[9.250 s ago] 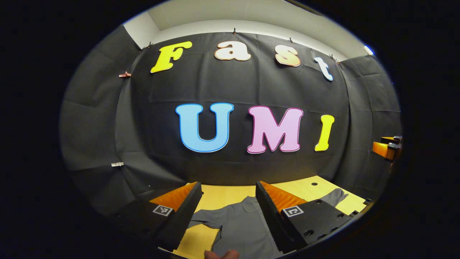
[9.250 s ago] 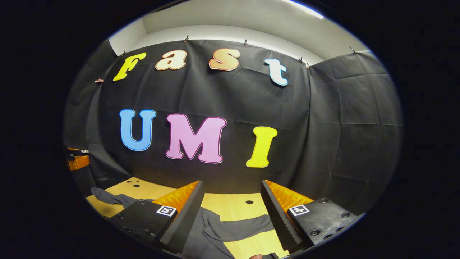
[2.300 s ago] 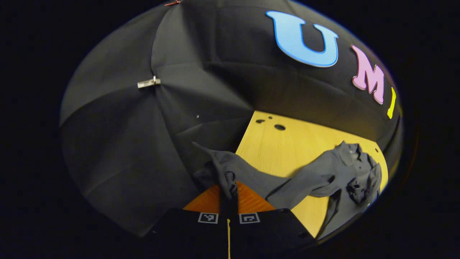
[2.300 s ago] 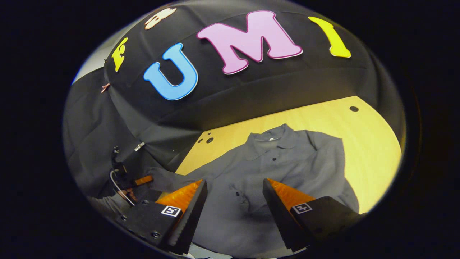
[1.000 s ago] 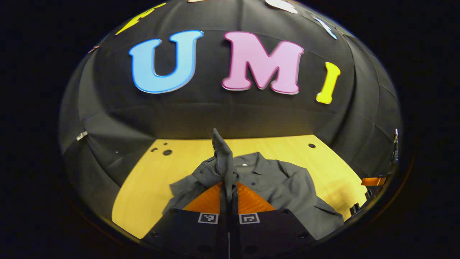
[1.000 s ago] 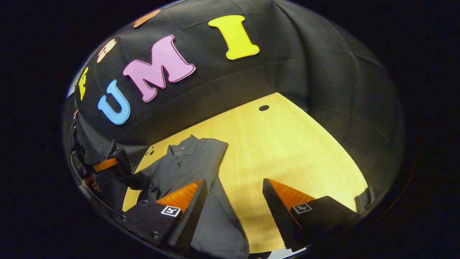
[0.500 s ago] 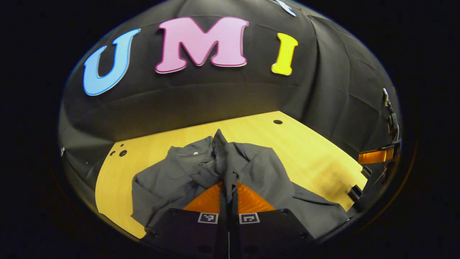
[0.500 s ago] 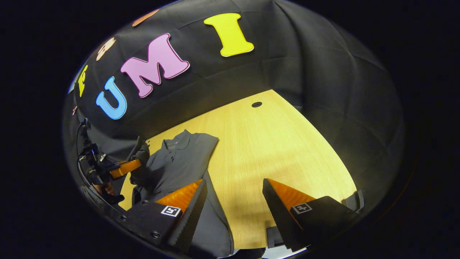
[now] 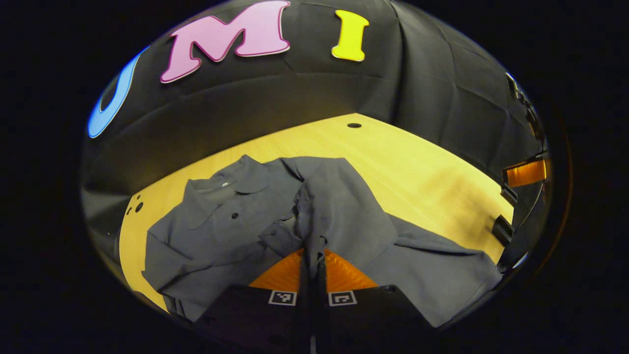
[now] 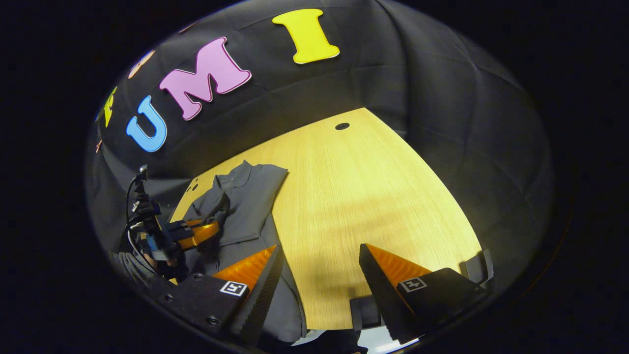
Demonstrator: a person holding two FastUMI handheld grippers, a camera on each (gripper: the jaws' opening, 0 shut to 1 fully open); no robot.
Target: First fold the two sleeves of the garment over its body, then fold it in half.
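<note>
**Left sleeve held over the shirt body**

The grey shirt (image 9: 236, 221) lay collar-up on the wooden desk (image 9: 417, 172), toward 9 o'clock in the right gripper view. Its sleeve (image 9: 314, 211) was draped across the body, pinched between the closed fingers of the left gripper (image 9: 313, 258). The right gripper (image 10: 319, 275) hovered above bare desk at 6 o'clock, fingers spread wide and holding nothing.

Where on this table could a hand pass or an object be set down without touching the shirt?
The bare wood between the shirt's folded edge and the table's far side by the black cloth wall is free. It is crowded over the shirt, where the left gripper pinches a sleeve.
</note>
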